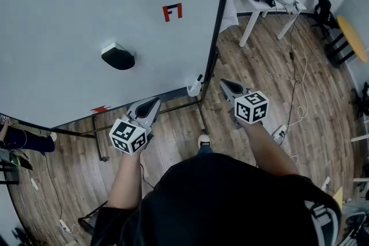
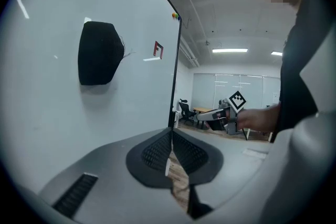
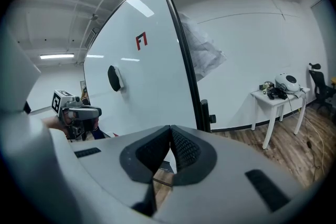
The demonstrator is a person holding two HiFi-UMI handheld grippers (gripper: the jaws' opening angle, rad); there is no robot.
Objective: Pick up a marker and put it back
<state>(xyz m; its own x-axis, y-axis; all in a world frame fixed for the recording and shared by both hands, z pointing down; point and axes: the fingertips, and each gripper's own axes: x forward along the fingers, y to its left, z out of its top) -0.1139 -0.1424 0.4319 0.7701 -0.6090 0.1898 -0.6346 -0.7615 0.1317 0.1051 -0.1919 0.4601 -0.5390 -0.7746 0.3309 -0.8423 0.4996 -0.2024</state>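
– At the lower right corner of the whiteboard (image 1: 86, 8), on its ledge: one marker (image 1: 196, 86), white, long axis near upright. Nearest tool?
– Right gripper (image 1: 224, 84), jaws together, empty; the marker is just off its tip, toward the board. Left gripper (image 1: 152, 104), likewise closed and empty, farther along the lower edge.
– Views?
– Head view alone shows the marker plainly. Each gripper view shows its pads meeting, and the eraser (image 2: 100, 52) higher on the board.
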